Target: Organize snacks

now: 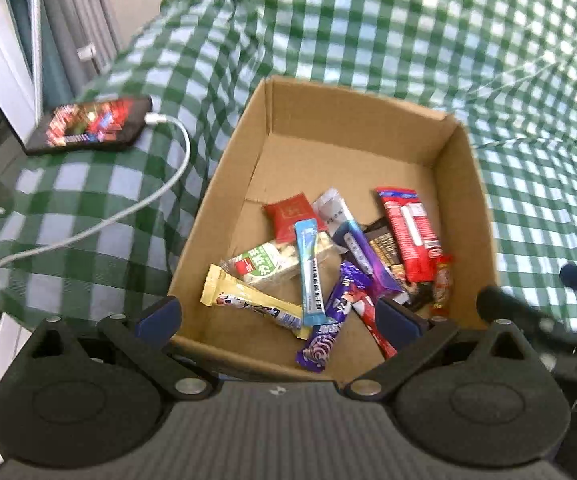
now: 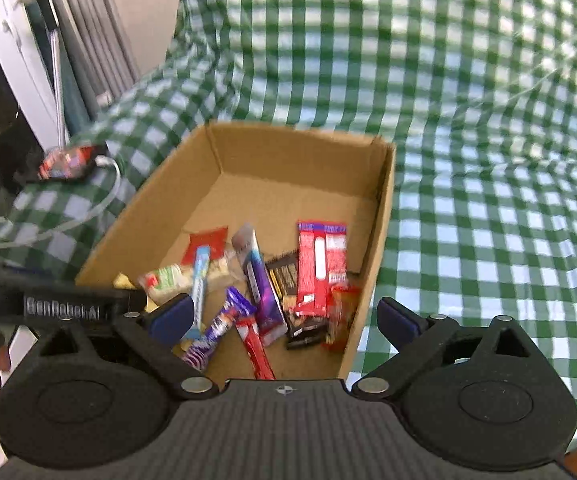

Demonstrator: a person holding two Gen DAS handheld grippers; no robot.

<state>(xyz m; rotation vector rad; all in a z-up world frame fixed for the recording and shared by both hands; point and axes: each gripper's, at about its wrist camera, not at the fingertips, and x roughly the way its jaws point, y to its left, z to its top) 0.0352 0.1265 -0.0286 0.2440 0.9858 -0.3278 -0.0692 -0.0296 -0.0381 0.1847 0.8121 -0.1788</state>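
Snacks (image 1: 328, 264) lie heaped in box (image 1: 464, 184) on checked cloth (image 1: 368, 20); left gripper (image 1: 278, 320) and right gripper (image 2: 284, 320) both spread, empty; best pick one top wrapper, pinch across its width.

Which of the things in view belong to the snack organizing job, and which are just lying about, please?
Belongs to the job:
cardboard box
snack packets piled inside it
left tool and right tool, both open and empty

Just lying about:
phone
white charging cable
green checked cloth
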